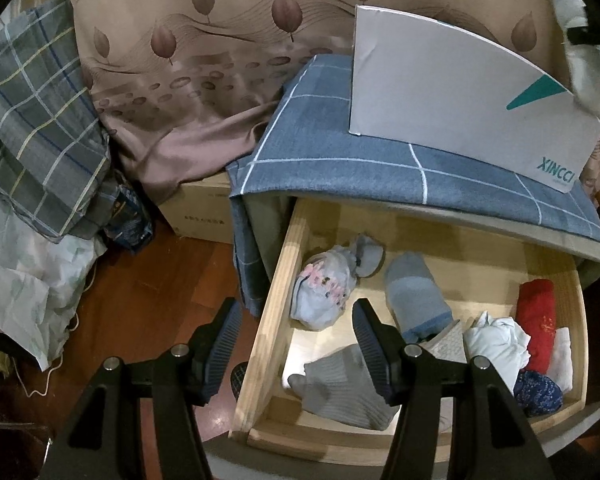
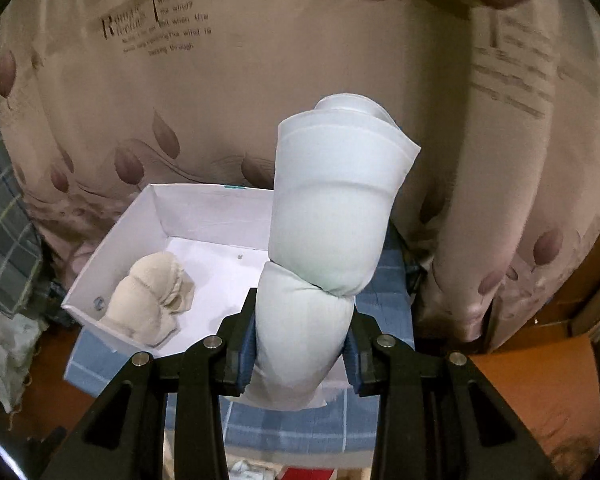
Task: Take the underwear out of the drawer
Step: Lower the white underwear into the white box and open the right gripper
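The right gripper [image 2: 300, 350] pinched a pale rolled underwear [image 2: 324, 240], long axis upright, seemingly over the white box's [image 2: 112, 248] right end; the left gripper [image 1: 296, 344] hung spread above the drawer [image 1: 260, 340].

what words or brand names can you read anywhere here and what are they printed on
"XINCCI": teal letters on the white box atop the cabinet; the small line beneath is unreadable.
"who has seen the wind?" and "...when the wind is passing through": on the leaf-print curtain; its large heading and the text at right are too blurred.
Cardboard box on the floor: print too small to read.
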`<state>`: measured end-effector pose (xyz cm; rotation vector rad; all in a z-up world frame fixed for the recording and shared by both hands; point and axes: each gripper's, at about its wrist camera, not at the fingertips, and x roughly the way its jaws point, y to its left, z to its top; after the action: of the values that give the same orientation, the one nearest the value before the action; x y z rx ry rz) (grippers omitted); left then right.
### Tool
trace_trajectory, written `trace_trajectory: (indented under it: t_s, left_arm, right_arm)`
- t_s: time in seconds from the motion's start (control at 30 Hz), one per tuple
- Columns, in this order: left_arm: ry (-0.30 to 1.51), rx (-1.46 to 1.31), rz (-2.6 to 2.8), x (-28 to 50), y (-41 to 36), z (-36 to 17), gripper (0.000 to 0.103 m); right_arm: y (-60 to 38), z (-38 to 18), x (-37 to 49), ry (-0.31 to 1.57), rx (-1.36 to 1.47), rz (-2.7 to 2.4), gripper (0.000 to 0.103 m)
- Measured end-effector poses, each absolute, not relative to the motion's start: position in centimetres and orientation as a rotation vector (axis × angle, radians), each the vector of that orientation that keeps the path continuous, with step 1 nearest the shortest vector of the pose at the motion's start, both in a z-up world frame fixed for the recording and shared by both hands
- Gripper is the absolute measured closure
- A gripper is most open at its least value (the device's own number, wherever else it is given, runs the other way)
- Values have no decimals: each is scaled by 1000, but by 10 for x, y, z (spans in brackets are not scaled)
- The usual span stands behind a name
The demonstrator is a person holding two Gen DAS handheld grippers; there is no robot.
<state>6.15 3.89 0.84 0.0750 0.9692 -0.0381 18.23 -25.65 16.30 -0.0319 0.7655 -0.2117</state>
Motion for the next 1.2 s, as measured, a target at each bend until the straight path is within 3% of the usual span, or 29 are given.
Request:
trace_trajectory:
  t_s: [0.4, 1.2]
  left_arm:
    - [981, 76, -39, 63, 39, 6, 44]
    - [1013, 59, -37, 66, 44, 1, 44]
  right_arm:
    - [-251, 112, 254, 930, -66, -223, 70]
    - [-254, 60, 287, 1105, -70, -248, 70]
